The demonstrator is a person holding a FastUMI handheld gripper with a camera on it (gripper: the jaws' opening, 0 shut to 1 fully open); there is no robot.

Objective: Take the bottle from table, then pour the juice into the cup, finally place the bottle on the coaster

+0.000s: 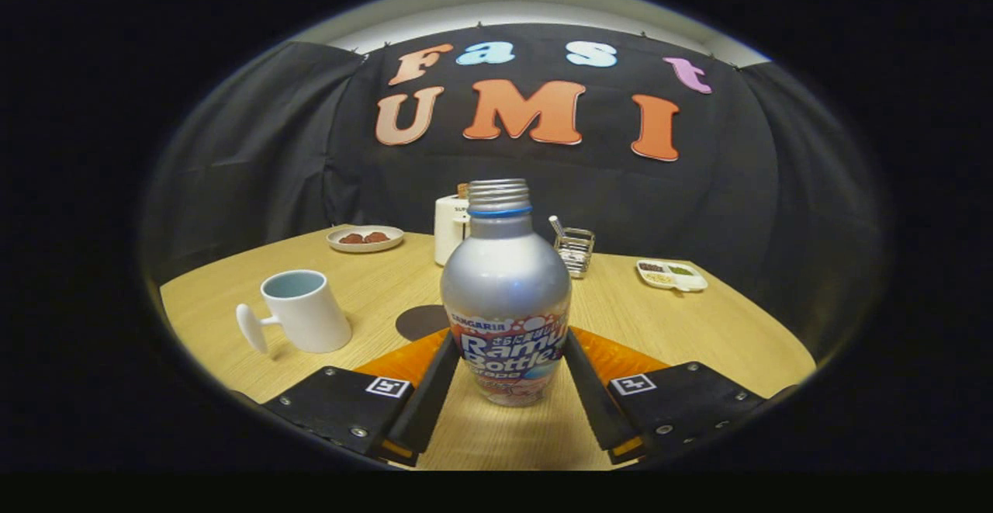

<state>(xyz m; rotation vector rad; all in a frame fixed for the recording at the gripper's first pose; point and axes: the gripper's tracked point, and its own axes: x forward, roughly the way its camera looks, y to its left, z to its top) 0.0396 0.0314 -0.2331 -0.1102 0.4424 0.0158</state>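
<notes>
A silver bottle with a printed label and a bare threaded neck stands upright between my fingers. My gripper is shut on it, one finger pressing each side of the label. I cannot tell whether the bottle's base touches the wooden table. Beyond the left finger lies a dark round coaster, partly hidden by the bottle. Left of the coaster stands a white cup with a pale blue inside, its handle pointing left.
At the back of the table are a small plate of snacks, a white container behind the bottle, a wire basket and a white divided dish to the right. The black cloth wall closes off the far side.
</notes>
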